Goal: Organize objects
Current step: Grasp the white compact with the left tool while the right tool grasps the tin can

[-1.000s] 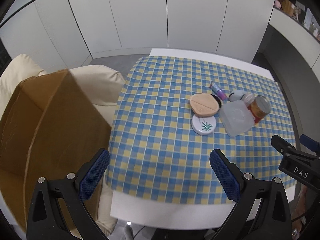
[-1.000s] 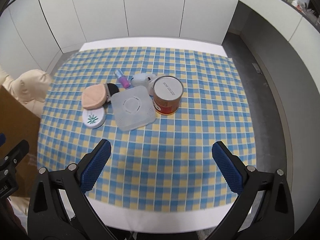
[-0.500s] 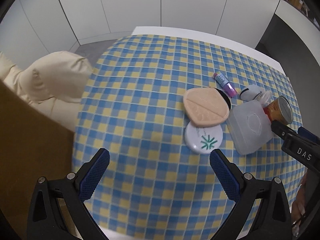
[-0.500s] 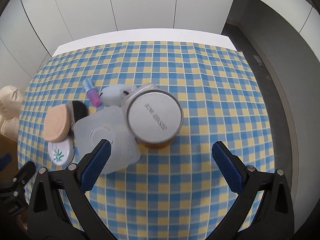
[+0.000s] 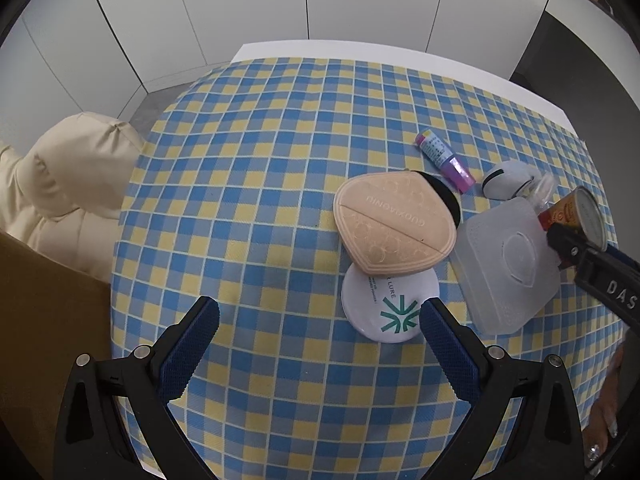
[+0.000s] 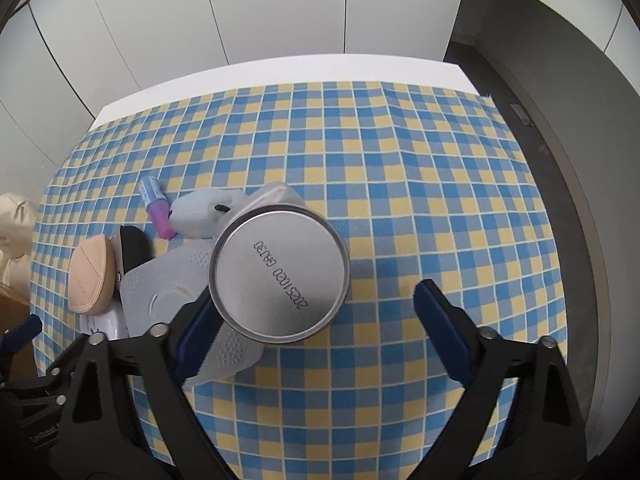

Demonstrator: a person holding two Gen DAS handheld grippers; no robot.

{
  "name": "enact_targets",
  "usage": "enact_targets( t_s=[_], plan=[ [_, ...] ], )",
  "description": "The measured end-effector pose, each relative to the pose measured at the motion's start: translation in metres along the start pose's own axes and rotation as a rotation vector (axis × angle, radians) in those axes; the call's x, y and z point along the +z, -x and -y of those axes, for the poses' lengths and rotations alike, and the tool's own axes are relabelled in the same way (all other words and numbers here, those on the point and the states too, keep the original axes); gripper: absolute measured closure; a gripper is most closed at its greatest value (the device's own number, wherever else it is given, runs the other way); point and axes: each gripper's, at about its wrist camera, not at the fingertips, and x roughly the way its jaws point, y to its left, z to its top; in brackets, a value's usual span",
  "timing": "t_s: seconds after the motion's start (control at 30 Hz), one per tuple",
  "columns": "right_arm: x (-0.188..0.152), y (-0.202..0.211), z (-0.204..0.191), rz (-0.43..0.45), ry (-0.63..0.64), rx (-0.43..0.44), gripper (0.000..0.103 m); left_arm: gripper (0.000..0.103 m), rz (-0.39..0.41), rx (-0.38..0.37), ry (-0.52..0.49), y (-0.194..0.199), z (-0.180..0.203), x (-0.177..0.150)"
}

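Note:
A cluster sits on the blue-and-yellow checked cloth (image 5: 248,168): a peach puff case (image 5: 394,226), a white round compact (image 5: 390,306), a translucent plastic box (image 5: 506,264), a purple tube (image 5: 444,156), a small white gadget (image 5: 506,178) and a tin can (image 6: 279,274). My right gripper (image 6: 316,304) hangs over the can with its jaws closing. The can stands between them, close to the left finger (image 6: 200,328), while the right finger (image 6: 436,316) is well clear. My left gripper (image 5: 319,312) is open over bare cloth, its right finger (image 5: 444,332) beside the compact.
A brown cardboard box (image 5: 48,300) stands off the table's left edge, with a cream cushioned seat (image 5: 72,176) behind it. White cabinet doors (image 6: 280,12) line the far side. A dark floor strip (image 6: 560,160) runs along the table's right.
Both grippers have come down and forward toward the cluster. The can now fills the space between the right jaws, which have narrowed. The left gripper has reached the compact.

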Motion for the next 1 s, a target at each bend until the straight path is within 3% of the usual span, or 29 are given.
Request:
enact_targets(
  t_s=[0.23, 0.37, 0.47, 0.57, 0.73, 0.93, 1.0],
  plan=[
    [-0.006, -0.010, 0.014, -0.028, -0.029, 0.009, 0.045, 0.003, -0.006, -0.007, 0.011, -0.009, 0.000, -0.001],
    [-0.009, -0.014, 0.019, -0.012, -0.041, 0.017, 0.044, 0.003, -0.001, -0.003, 0.008, -0.010, 0.003, 0.002],
    [-0.009, -0.017, 0.019, 0.001, -0.032, 0.003, 0.039, 0.003, -0.002, -0.022, 0.006, -0.008, 0.008, 0.001],
    [-0.007, -0.023, 0.014, 0.015, 0.005, -0.036, 0.032, 0.003, -0.007, -0.114, 0.024, -0.003, 0.014, -0.002],
    [-0.012, -0.026, 0.009, 0.045, -0.015, -0.035, 0.019, 0.003, -0.007, 0.001, 0.008, -0.019, 0.023, 0.001],
    [-0.011, -0.034, 0.010, 0.029, 0.000, -0.028, 0.000, 0.001, 0.014, 0.001, 0.066, -0.029, 0.016, 0.005],
    [-0.010, -0.036, 0.010, 0.020, 0.012, -0.018, 0.000, 0.001, 0.017, 0.000, 0.063, -0.030, 0.015, 0.006]
  ],
)
